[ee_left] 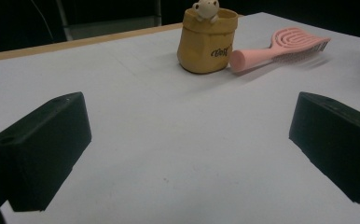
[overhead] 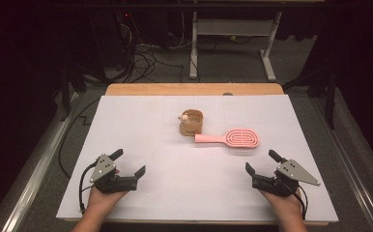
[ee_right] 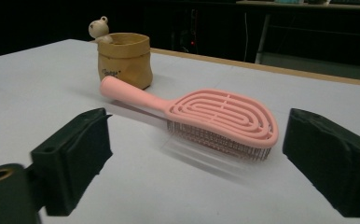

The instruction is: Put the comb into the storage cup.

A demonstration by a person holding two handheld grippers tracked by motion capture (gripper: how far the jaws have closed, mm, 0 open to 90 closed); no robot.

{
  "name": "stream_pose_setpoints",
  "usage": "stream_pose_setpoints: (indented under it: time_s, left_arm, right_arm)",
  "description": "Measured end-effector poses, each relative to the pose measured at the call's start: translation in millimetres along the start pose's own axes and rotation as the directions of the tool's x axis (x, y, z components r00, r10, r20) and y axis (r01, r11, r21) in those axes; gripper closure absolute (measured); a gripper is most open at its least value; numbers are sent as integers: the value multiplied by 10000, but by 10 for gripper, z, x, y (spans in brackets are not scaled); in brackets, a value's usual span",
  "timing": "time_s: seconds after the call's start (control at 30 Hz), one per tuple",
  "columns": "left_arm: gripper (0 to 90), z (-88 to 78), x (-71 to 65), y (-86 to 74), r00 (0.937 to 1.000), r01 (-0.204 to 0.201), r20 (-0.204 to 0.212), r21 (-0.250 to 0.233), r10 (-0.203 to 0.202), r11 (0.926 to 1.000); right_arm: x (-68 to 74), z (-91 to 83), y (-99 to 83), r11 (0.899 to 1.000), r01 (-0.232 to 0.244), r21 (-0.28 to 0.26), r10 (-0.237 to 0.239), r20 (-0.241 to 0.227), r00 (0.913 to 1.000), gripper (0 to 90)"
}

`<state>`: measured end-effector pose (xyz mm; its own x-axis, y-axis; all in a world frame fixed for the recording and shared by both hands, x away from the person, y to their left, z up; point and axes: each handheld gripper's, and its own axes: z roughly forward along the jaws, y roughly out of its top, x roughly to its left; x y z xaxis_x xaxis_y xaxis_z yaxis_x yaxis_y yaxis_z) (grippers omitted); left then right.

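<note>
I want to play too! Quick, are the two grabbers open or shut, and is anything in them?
Left gripper: open, holding nothing.
Right gripper: open, holding nothing.

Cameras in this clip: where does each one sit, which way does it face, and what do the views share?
High view: above the person's side, looking forward and down on the table; forearms, left claw and right claw enter from below, both open.
Left gripper view: on the left claw, facing the tan pouch.
Right gripper view: on the right claw, facing the pink hairbrush.
Shared: all three show pouch and hairbrush.
</note>
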<state>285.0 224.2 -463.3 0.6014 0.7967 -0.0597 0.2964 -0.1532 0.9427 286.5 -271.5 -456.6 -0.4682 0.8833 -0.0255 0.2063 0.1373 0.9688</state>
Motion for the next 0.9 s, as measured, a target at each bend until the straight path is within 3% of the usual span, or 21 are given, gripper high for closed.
stream_pose_setpoints:
  time_s: [0.3,0.43,0.6,0.9]
  left_arm:
    - [0,-18,15,8,9998,31,187,-141,-28,9999]
    - [0,-14,10,21,9995,187,243,-160,-183,9997]
    - [0,10,-10,28,9997,153,213,-197,-149,9997]
    - [0,53,-54,22,9996,0,287,-143,4,9999]
  right_arm:
    - [-23,-37,0,9995,-311,90,312,-131,9994,416]
    - [-20,-42,-12,9969,-472,624,489,-262,9985,630]
    - [-28,-56,-5,9944,-571,889,605,-360,9975,876]
    - [28,-12,30,9940,-325,1045,383,-542,9978,900]
